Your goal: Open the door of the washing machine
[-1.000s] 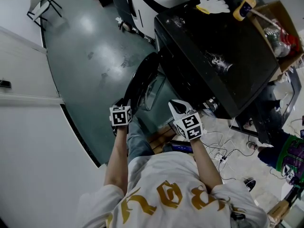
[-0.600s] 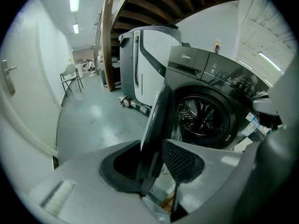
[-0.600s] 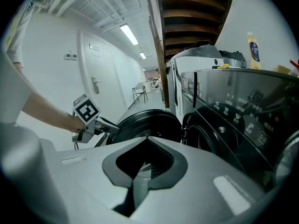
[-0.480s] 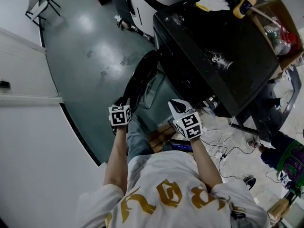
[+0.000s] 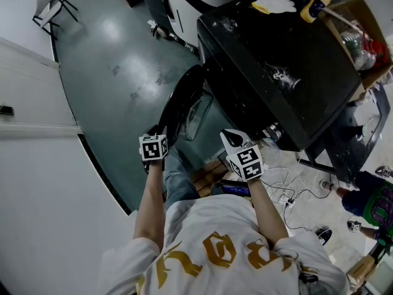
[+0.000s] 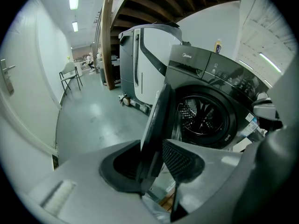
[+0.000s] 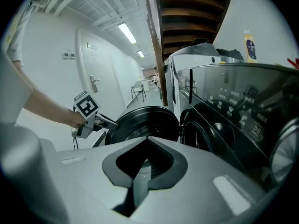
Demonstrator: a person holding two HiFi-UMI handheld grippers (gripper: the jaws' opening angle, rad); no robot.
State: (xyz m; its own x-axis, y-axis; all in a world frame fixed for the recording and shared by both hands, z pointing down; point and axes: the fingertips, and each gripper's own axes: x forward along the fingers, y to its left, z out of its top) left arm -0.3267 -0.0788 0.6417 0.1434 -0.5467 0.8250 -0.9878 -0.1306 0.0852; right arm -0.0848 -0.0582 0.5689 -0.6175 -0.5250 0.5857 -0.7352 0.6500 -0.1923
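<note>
The black washing machine [image 5: 276, 60] stands at the upper right of the head view, its round door [image 5: 181, 106] swung out to the left. My left gripper [image 5: 158, 134] is shut on the door's outer rim [image 6: 156, 120]; the rim runs up between its pads [image 6: 180, 160]. Past the door, the drum [image 6: 203, 118] shows in the open port. My right gripper [image 5: 231, 137] hangs in front of the machine, right of the door, shut and holding nothing. In the right gripper view its jaws [image 7: 140, 171] meet, with the door [image 7: 140, 122] and left gripper [image 7: 86, 118] beyond.
On top of the machine are a cardboard box [image 5: 362, 35], a yellow bottle [image 5: 314, 6] and a white glove [image 5: 274, 3]. Cables [image 5: 288, 192] lie on the floor at the right, near another person [image 5: 374, 204]. A white appliance [image 6: 140, 64] stands behind; a white wall [image 5: 31, 103] runs along the left.
Almost nothing: both grippers have shifted a few pixels, the door stands at the same angle, and the person at the right edge has moved.
</note>
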